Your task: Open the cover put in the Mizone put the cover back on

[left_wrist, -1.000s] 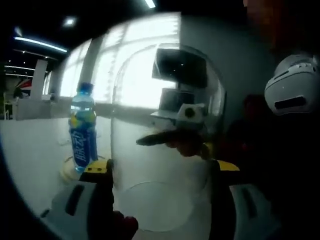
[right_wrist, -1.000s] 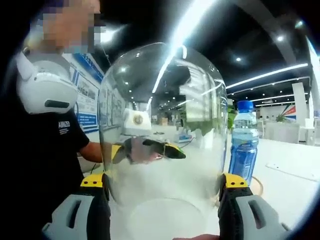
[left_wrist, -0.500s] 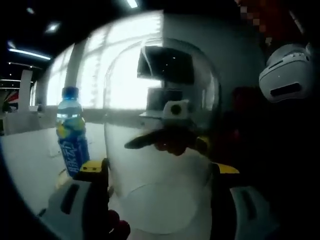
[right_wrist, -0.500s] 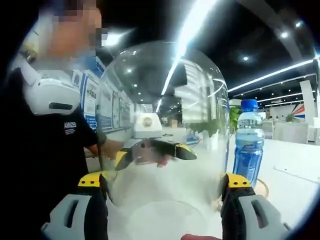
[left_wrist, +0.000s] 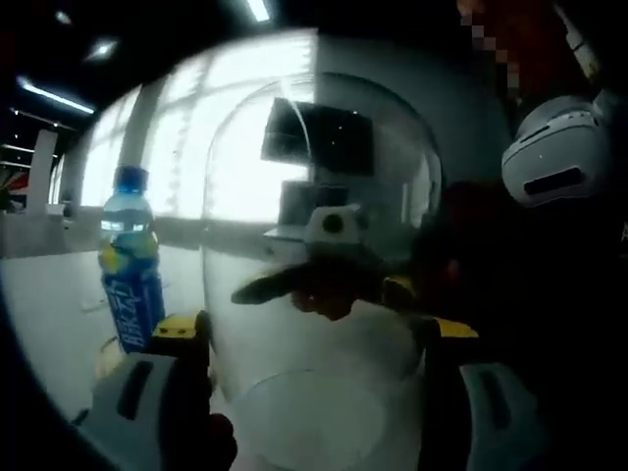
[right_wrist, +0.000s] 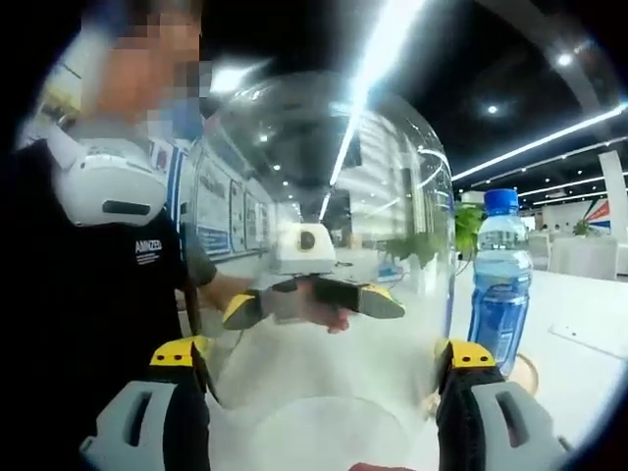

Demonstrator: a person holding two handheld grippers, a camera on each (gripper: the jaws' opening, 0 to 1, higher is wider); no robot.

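both the left gripper (left_wrist: 314, 339) and right gripper (right_wrist: 324, 358) clasp the clear, smooth glass dome cover (right_wrist: 329, 245) between yellow-tipped jaws. the blue-capped plastic mizone bottle (right_wrist: 500, 280) stands upright just outside the right gripper's right jaw, on the white table (right_wrist: 579, 378).

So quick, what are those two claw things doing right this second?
Left gripper: shut on the clear dome cover, one jaw on each side.
Right gripper: shut on the clear dome cover from the opposite side.
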